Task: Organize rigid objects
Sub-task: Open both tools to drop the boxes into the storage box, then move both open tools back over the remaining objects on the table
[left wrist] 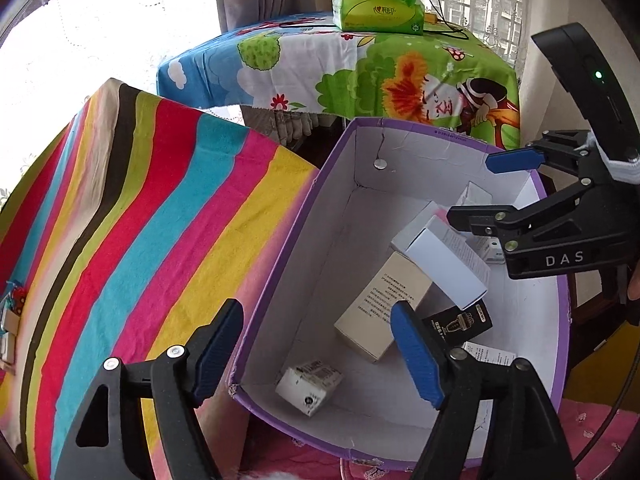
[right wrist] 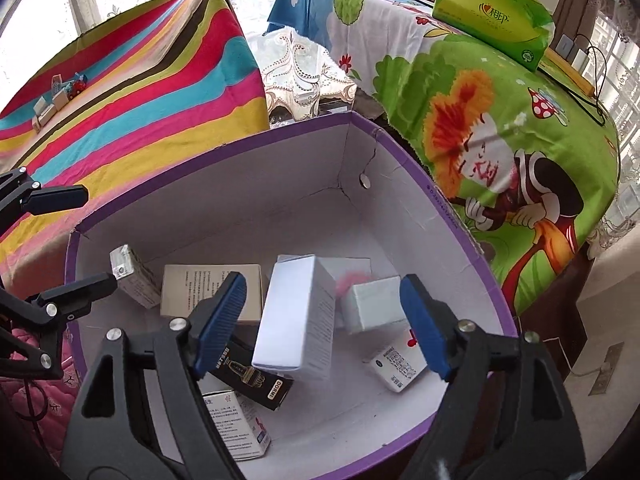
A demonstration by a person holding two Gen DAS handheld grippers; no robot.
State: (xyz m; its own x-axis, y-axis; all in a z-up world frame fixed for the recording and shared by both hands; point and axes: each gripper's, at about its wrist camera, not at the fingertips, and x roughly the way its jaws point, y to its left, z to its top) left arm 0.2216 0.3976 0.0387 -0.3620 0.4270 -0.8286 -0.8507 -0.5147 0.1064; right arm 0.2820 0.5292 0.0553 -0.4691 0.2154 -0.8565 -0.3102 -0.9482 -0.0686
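Note:
A big cardboard box with a purple rim [left wrist: 320, 184] [right wrist: 400, 152] stands open below both grippers. Several small cartons lie inside: a beige one [left wrist: 380, 304] [right wrist: 208, 288], a tall white one [left wrist: 448, 260] [right wrist: 296, 312] leaning on the others, a black one [left wrist: 460, 322] [right wrist: 256, 380], and a small white one with a silver end [left wrist: 310, 384] [right wrist: 132, 276]. My left gripper [left wrist: 316, 354] [right wrist: 74, 240] hangs open astride the box's left wall, holding nothing. My right gripper [right wrist: 324, 324] [left wrist: 488, 188] is open above the tall white carton, pads clear of it.
A striped cloth [left wrist: 140, 220] covers the surface left of the box, with small toys [right wrist: 60, 96] on its far side. Behind stands a table under a cartoon cloth [left wrist: 360, 76] with a green tissue pack [left wrist: 378, 8] and cables. Pink quilted fabric [left wrist: 592, 428] lies at the near side.

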